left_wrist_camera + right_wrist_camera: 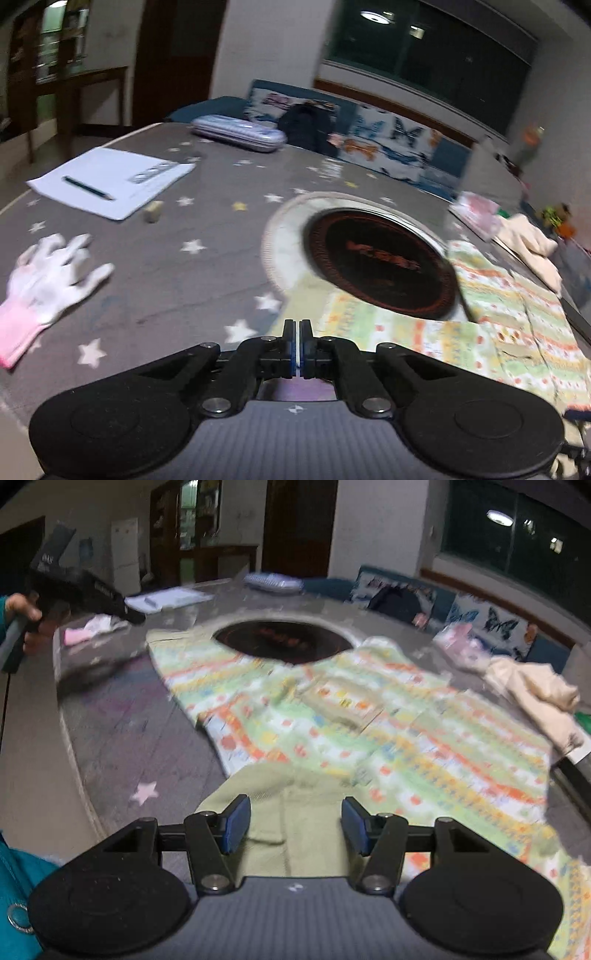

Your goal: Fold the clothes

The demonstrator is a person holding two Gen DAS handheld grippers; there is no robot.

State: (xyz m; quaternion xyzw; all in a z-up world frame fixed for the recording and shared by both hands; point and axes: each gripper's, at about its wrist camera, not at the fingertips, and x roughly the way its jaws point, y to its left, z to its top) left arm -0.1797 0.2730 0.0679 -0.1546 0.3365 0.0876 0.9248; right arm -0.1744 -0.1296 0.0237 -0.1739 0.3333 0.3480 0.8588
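while the left claw [297,334] hangs above the grey star-printed desk [155,280] with its two blue-padded fingers pressed together on nothing, the right claw [293,825] sits low over the near edge of the clothes with its fingers spread wide. seen from the right wrist, the left hand [27,622] grips its tool's handle at the far left, raised off the desk, the tool's black body pointing toward the middle of the desk. the main garment [369,720], striped in green, yellow and orange, lies spread flat across the desk, its far edge running up to and partly around the round black burner [284,640] set in the desk. its plain pale green part [295,812] lies directly under the gap between the right claw's pads [236,823], which do not grip it. a cream cloth [535,694] lies crumpled beyond the garment to the right. from the left wrist view, a white and pink glove [48,280] lies flat on the left of the desk, with a sheet of paper [110,181] carrying a pencil [86,187] farther back, a small eraser [153,212] just beside the paper, and a striped pencil case [238,131] near the far edge. much of both views is blurred.
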